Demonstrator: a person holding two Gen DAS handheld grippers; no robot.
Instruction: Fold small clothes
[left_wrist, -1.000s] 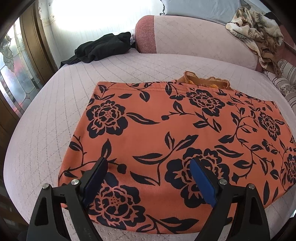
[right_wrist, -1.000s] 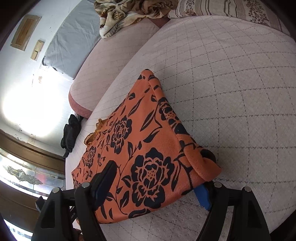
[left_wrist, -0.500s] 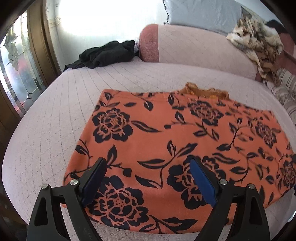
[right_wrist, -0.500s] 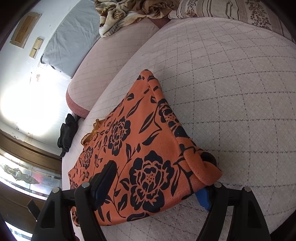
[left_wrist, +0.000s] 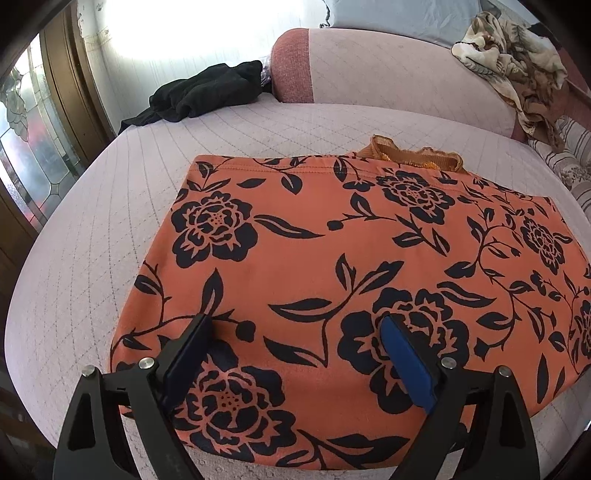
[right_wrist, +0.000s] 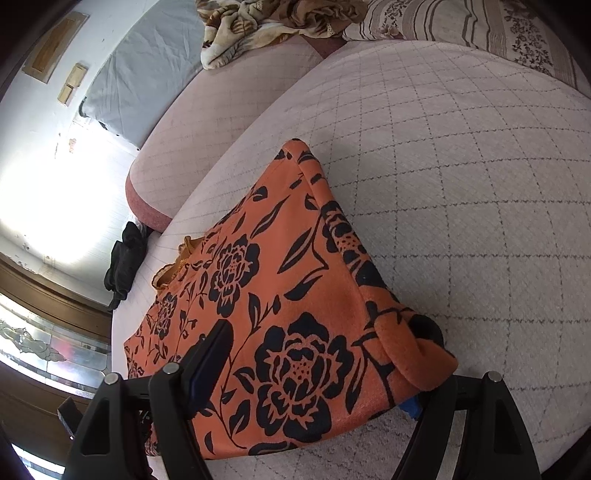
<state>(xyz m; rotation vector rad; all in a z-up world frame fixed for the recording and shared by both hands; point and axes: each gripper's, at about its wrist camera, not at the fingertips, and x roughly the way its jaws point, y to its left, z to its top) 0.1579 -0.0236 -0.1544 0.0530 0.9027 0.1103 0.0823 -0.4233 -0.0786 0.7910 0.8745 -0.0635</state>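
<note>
Both grippers, left (left_wrist: 295, 354) and right (right_wrist: 317, 369), gape unclenched over the orange floral garment (left_wrist: 332, 266); each should pinch its near-edge corner squarely before folding.

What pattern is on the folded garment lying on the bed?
Orange garment with black flowers and leaves; clearest in the left wrist view.

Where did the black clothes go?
The black clothes lie bunched at the bed's far left edge in the left wrist view, beside the pink bolster and beyond the orange flowered garment.

Both the left gripper (left_wrist: 295, 332) and right gripper (right_wrist: 317, 365) angle downward, fingers spread wide.
</note>
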